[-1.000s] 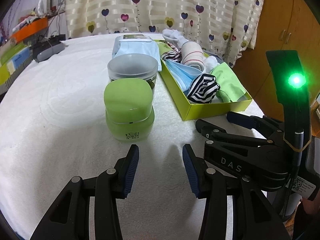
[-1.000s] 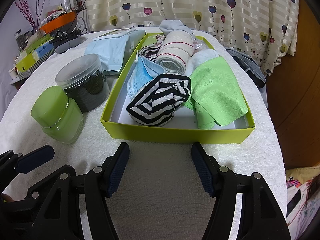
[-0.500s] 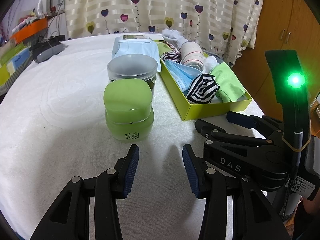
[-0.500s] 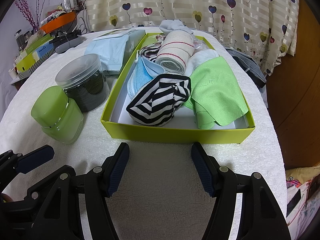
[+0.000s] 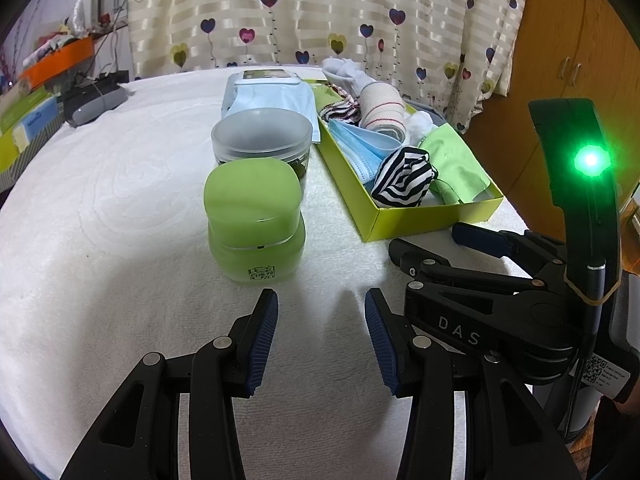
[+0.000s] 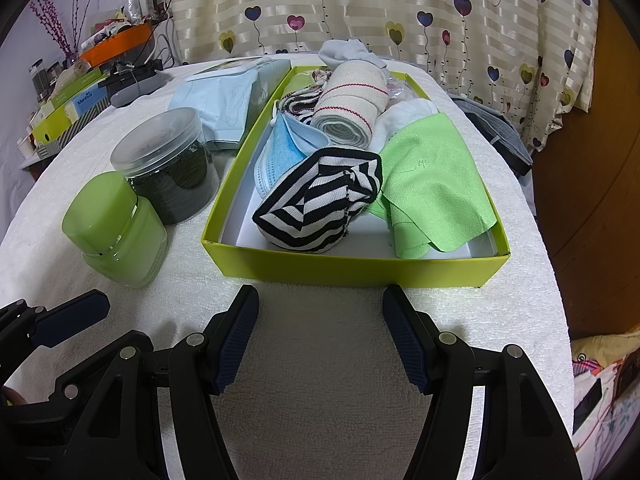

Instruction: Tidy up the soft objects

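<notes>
A lime-green box (image 6: 360, 270) (image 5: 424, 222) on the white towel-covered table holds soft items: a black-and-white striped cloth (image 6: 320, 200) (image 5: 404, 178), a green cloth (image 6: 432, 180), a blue face mask (image 6: 280, 148), a rolled beige bandage (image 6: 352, 108) and white socks (image 6: 348, 52). My right gripper (image 6: 320, 332) is open and empty, just in front of the box's near wall. My left gripper (image 5: 320, 332) is open and empty, just short of a green jar (image 5: 254, 220), to the left of the box.
The green jar (image 6: 114, 228) and a clear-lidded jar of dark contents (image 6: 168, 164) stand left of the box. A pale blue mask packet (image 6: 228, 100) lies behind them. Boxes and clutter (image 6: 72, 100) sit at the far left edge. A wooden cabinet (image 5: 572, 40) is at right.
</notes>
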